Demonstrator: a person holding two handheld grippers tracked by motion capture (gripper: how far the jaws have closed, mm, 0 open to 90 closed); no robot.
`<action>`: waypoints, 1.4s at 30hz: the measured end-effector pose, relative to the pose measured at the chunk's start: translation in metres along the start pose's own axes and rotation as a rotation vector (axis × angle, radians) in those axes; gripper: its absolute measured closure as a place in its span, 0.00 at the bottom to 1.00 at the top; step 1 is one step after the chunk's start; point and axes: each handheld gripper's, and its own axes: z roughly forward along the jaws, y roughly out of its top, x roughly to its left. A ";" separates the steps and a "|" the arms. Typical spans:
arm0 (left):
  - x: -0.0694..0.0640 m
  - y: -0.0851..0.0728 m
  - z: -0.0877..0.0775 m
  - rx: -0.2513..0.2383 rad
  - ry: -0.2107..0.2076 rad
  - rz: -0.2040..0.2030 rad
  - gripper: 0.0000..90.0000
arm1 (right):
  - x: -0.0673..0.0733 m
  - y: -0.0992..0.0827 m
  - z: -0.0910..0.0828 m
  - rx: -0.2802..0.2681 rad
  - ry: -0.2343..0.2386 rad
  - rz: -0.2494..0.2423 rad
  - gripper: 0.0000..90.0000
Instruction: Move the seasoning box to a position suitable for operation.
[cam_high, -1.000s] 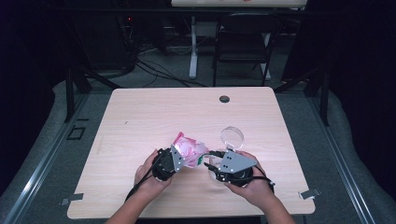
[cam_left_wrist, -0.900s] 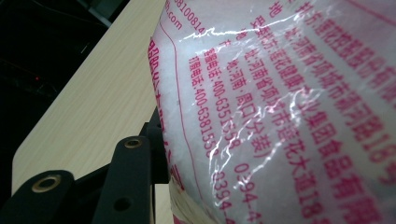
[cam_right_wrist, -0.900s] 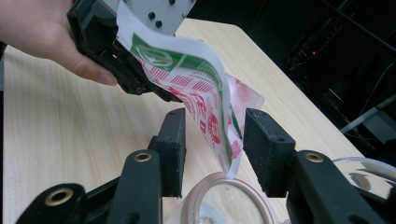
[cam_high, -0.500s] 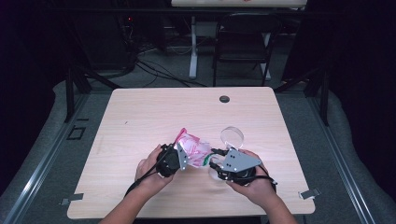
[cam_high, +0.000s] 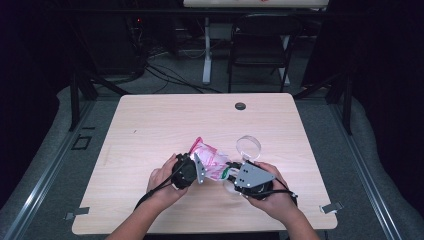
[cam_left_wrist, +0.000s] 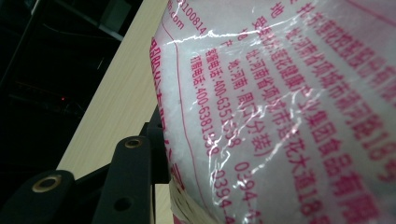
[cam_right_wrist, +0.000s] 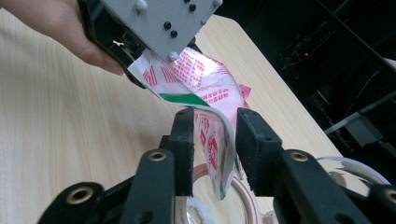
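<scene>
A clear plastic bag of white grains with pink print (cam_high: 212, 159) hangs a little above the table between the two hands. My left gripper (cam_high: 200, 167) is shut on its left side; in the left gripper view the bag (cam_left_wrist: 289, 102) presses against the one black jaw that shows. My right gripper (cam_right_wrist: 215, 135) has just been closing, and the bag's curled green-edged corner (cam_right_wrist: 212, 149) sits between its jaws with a gap still on the right side. Below that corner is the rim of a clear glass jar (cam_right_wrist: 247, 196).
A round clear lid (cam_high: 248, 146) lies on the wooden table (cam_high: 150, 125) just beyond the right hand. A black grommet (cam_high: 240, 106) sits near the far edge. A chair (cam_high: 260, 45) and cables stand behind the table.
Both hands hold about the same places. The bag stays lifted between them, tilted slightly more toward the right gripper.
</scene>
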 end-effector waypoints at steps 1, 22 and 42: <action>0.000 0.001 0.000 0.001 0.003 0.004 0.64 | 0.001 0.001 0.000 0.000 -0.006 -0.006 0.78; 0.002 0.006 -0.003 -0.001 0.084 0.083 0.65 | 0.004 0.000 -0.001 0.029 0.036 -0.014 0.99; 0.002 0.014 -0.009 0.008 0.203 0.188 0.65 | 0.002 -0.006 -0.003 0.020 0.045 0.029 1.00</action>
